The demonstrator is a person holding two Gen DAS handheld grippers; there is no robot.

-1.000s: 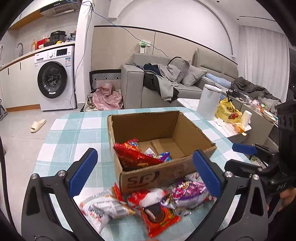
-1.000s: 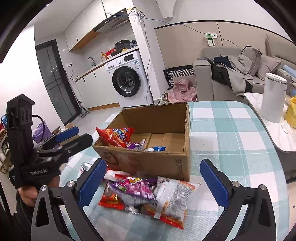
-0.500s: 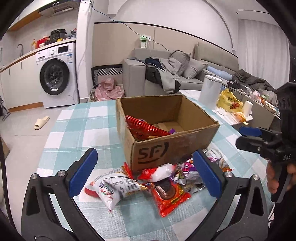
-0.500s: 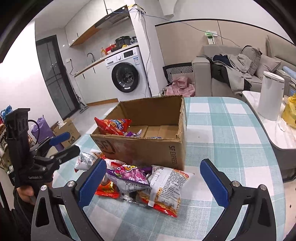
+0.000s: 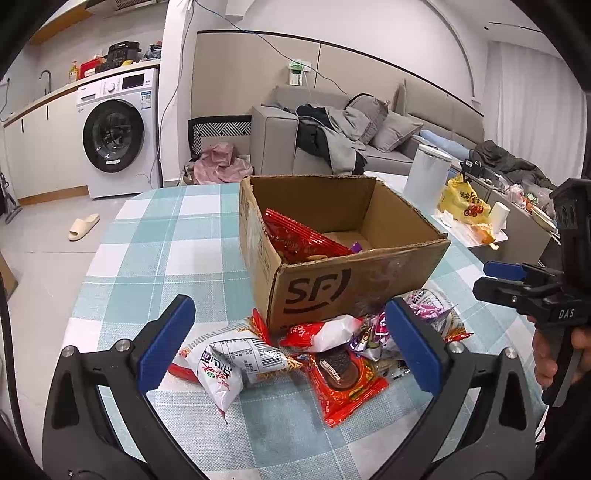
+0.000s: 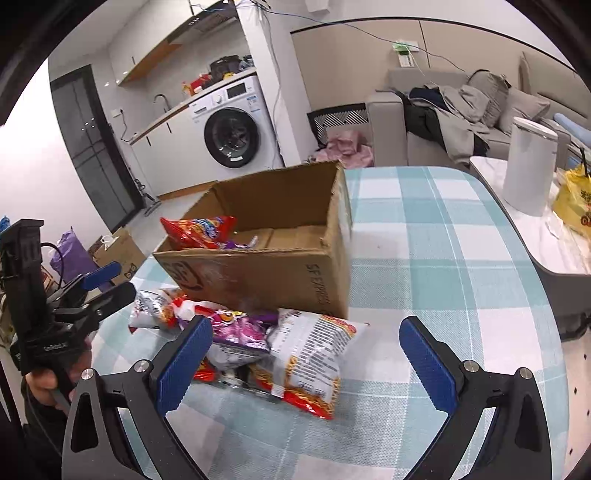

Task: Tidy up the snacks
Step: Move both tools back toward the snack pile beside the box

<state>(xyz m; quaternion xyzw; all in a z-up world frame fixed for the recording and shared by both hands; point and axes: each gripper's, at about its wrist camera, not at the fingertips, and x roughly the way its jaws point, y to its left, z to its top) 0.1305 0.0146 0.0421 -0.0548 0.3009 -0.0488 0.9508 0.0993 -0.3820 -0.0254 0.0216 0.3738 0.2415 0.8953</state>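
Both grippers, left (image 5: 291, 350) and right (image 6: 306, 358), spread wide, empty; snack pile (image 5: 332, 354) just ahead, against box (image 5: 354, 291).

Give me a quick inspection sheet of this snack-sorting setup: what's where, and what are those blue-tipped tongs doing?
Surface: table under a teal-and-white checked cloth.
Job's things: open cardboard box holding a red snack bag; loose snack packets heaped against its front.
Clutter: nothing seen on this table beyond the above.
Grippers: left gripper and right gripper both open, empty, hovering over the heap.
Cables: blue wire strung along the far wall.
Surroundings: washing machine, sofa piled with clothes, slipper on the floor.
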